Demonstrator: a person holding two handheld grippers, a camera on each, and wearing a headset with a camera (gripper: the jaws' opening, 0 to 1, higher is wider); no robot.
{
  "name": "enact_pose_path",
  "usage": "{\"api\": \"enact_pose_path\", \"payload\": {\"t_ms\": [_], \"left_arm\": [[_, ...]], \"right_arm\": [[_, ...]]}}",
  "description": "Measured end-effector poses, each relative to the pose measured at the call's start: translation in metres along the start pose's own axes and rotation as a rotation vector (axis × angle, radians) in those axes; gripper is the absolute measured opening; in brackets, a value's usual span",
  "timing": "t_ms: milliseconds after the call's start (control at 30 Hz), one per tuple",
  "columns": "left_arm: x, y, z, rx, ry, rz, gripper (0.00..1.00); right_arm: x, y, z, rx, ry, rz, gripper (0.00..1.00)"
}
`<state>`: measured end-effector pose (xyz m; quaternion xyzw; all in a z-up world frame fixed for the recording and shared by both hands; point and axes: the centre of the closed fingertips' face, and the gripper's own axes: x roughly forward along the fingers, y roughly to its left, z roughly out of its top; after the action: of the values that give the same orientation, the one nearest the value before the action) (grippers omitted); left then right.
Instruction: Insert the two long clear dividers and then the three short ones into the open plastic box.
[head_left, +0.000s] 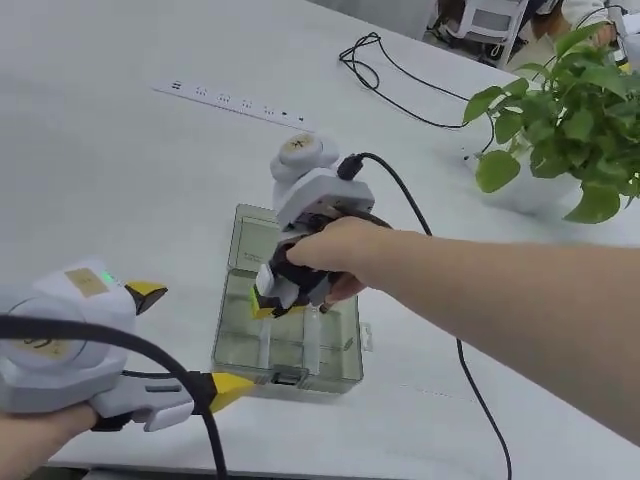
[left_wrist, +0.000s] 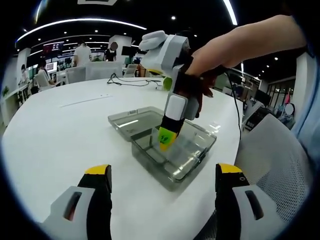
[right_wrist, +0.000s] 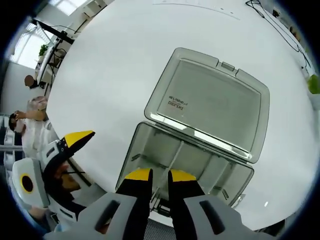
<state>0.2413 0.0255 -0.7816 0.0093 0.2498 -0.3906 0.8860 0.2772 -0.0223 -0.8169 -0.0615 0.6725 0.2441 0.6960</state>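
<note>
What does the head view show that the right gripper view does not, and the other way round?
Head view: the person's forearm and hand holding the white right gripper by its body. Right gripper view: small printed lettering on the flat open lid, and people in the background. Both: the clear rectangular plastic box, and the white left gripper with its yellow-tipped jaws apart.

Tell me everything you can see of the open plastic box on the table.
The plastic box is clear, grey-tinted and rectangular, resting flat on the white table. Its hinged lid lies fully open behind it, bearing small printed text. Clear dividers stand inside. The right gripper dips into it, jaws nearly closed.
</note>
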Motion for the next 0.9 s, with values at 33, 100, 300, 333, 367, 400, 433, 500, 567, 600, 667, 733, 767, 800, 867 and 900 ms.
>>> {"api": "enact_pose_path", "payload": {"t_ms": [33, 100, 300, 333, 367, 400, 433, 500, 567, 600, 667, 733, 767, 800, 867, 900], "left_arm": [[0.0, 0.0, 0.0, 0.0, 0.001, -0.001, 0.87], [0.0, -0.001, 0.001, 0.002, 0.0, -0.003, 0.87], [0.0, -0.002, 0.001, 0.008, 0.007, -0.007, 0.87], [0.0, -0.002, 0.001, 0.01, 0.007, -0.006, 0.87], [0.0, -0.002, 0.001, 0.011, 0.01, -0.006, 0.87], [0.0, -0.002, 0.001, 0.012, 0.01, -0.006, 0.87], [0.0, -0.002, 0.002, 0.013, 0.009, -0.006, 0.87], [-0.001, -0.002, 0.002, 0.011, 0.011, -0.005, 0.87], [-0.001, -0.003, 0.003, 0.012, 0.013, -0.004, 0.87], [-0.001, -0.003, 0.003, 0.012, 0.014, -0.005, 0.87], [-0.001, -0.004, 0.003, 0.016, 0.016, -0.005, 0.87], [-0.001, -0.005, 0.004, 0.019, 0.017, -0.005, 0.87], [-0.001, -0.005, 0.004, 0.019, 0.018, -0.006, 0.87], [-0.001, -0.006, 0.004, 0.02, 0.018, -0.006, 0.87], [-0.001, -0.006, 0.005, 0.023, 0.019, -0.005, 0.87], [-0.001, -0.007, 0.005, 0.024, 0.02, -0.006, 0.87]], "right_arm": [[0.0, 0.0, -0.001, -0.004, -0.002, 0.0, 0.15], [0.0, 0.0, -0.001, -0.001, -0.009, 0.005, 0.21], [-0.002, 0.004, 0.004, 0.004, -0.061, 0.046, 0.33], [-0.003, 0.005, 0.004, 0.004, -0.066, 0.054, 0.35], [-0.004, 0.005, 0.004, 0.003, -0.073, 0.058, 0.36], [-0.004, 0.005, 0.006, 0.001, -0.09, 0.065, 0.39], [-0.004, 0.005, 0.006, 0.002, -0.089, 0.066, 0.42], [-0.004, 0.006, 0.006, 0.001, -0.098, 0.08, 0.45], [-0.005, 0.008, 0.008, 0.002, -0.12, 0.09, 0.51], [-0.005, 0.008, 0.008, 0.001, -0.13, 0.092, 0.55], [-0.004, 0.009, 0.008, 0.002, -0.134, 0.1, 0.63], [-0.004, 0.011, 0.008, -0.005, -0.144, 0.109, 0.67], [-0.005, 0.011, 0.01, -0.011, -0.16, 0.111, 0.7], [-0.005, 0.011, 0.01, -0.011, -0.164, 0.108, 0.72], [-0.006, 0.013, 0.012, -0.015, -0.181, 0.12, 0.77], [-0.007, 0.015, 0.014, -0.017, -0.193, 0.13, 0.78]]}}
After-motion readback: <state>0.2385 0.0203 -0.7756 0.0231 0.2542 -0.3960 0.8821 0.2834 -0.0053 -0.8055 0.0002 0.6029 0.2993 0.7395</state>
